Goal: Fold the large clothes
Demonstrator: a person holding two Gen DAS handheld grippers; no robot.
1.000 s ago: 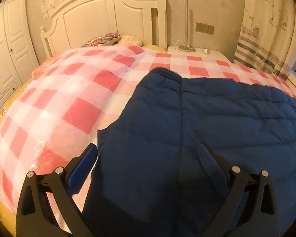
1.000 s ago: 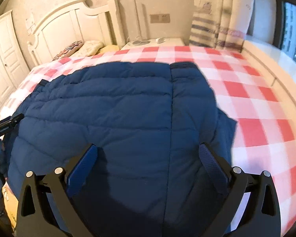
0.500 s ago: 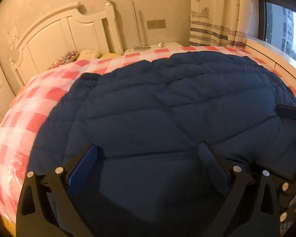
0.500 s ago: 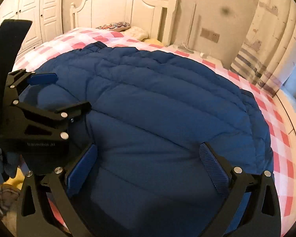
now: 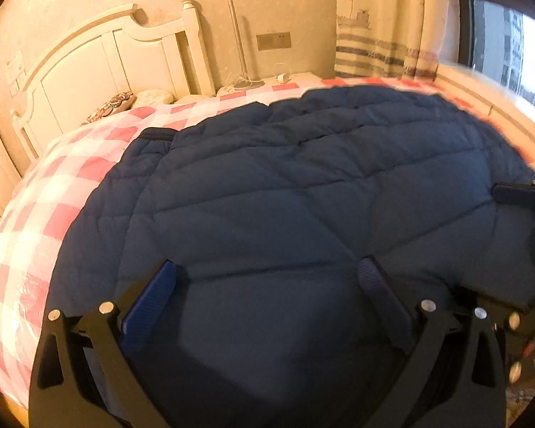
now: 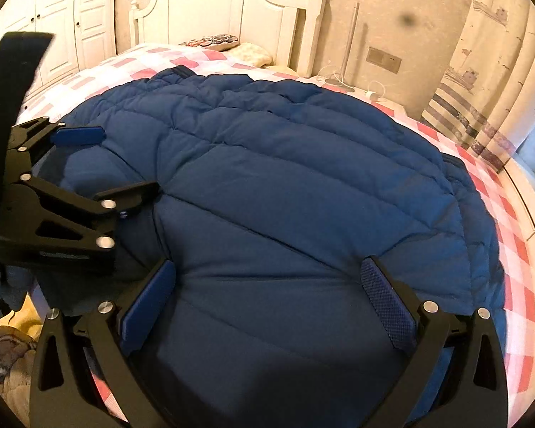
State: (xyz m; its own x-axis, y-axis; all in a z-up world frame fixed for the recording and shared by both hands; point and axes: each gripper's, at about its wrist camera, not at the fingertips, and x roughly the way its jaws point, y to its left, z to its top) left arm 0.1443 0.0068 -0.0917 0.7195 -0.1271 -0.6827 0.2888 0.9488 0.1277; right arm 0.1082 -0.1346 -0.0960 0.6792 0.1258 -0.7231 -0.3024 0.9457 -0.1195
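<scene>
Left wrist view: the navy puffer jacket (image 5: 303,192) is spread flat over the checkered bed (image 5: 35,214), and both the left gripper (image 5: 267,278) and right gripper (image 6: 267,274) are seen spread wide, nothing grasped.

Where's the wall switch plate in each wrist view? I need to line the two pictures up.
Left wrist view: the switch plate is upper centre on the wall, right of the headboard post.
Right wrist view: the switch plate is upper right, between the post and the curtain.
Shared landmark: the thin white pole just left of the plate.
</scene>
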